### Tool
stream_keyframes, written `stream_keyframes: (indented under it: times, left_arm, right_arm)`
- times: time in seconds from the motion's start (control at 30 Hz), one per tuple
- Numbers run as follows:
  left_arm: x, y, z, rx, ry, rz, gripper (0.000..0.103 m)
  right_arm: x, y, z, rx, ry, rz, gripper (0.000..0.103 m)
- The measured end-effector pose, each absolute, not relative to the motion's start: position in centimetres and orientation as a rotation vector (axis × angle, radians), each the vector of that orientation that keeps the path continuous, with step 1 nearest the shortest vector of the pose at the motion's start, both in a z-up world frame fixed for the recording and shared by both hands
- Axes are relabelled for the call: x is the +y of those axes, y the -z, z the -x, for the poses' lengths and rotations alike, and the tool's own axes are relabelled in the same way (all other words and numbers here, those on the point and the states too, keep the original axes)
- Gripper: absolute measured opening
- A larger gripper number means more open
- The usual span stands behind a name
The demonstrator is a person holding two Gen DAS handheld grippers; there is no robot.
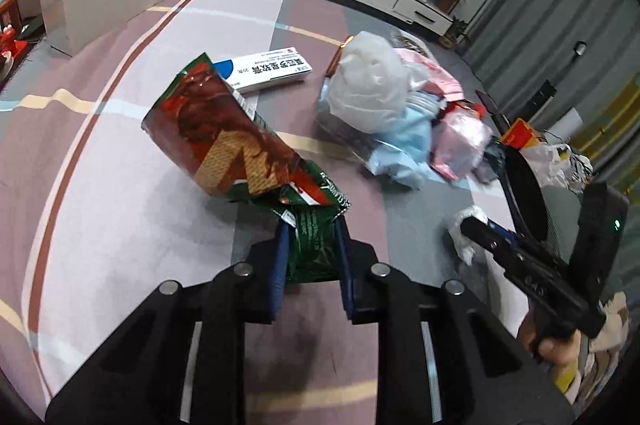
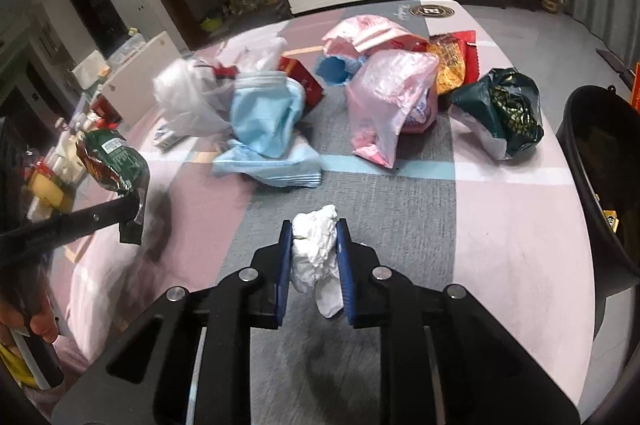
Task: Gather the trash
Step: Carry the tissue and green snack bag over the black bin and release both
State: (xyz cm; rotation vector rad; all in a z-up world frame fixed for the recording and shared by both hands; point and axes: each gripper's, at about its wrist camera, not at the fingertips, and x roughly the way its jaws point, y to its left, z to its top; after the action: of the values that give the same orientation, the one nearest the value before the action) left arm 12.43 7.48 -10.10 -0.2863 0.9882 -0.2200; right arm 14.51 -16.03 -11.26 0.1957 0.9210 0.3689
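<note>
Left gripper (image 1: 312, 245): clamped on the tail of a green-and-red snack wrapper (image 1: 240, 141), long axis running up and away, clear of the bench (image 1: 120, 225). Right gripper (image 2: 314, 253): clamped on a crumpled white tissue (image 2: 314, 241). Black bin (image 2: 600, 185): beside the bench's right edge, apparently nearer the right gripper.
</note>
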Motion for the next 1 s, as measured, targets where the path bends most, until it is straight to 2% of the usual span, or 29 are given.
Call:
stream_keyframes:
  times: [0.23,0.43,0.63,1.0]
  left_arm:
    - [4.5,6.7,-9.8,0.912,0.340,0.237,0.023]
    - [-1.0,4.1,-10.5,0.864,0.427,0.172,0.023]
    - [-8.8,2.6,-12.9,0.834,0.541,0.096,0.023]
    - [-25.2,3.9,-17.6,0.870,0.771,-0.026,0.024]
  right_arm:
    - [-16.6,8.8,-12.7,0.835,-0.395,-0.216,0.022]
    - [-21.3,7.1,-11.8,0.758,-0.316,-0.317,0.022]
    - [-28.2,5.6,-10.4,0.662,-0.166,-0.419,0.022]
    - [-39.9,6.7,-8.3,0.561,0.099,-0.627,0.022]
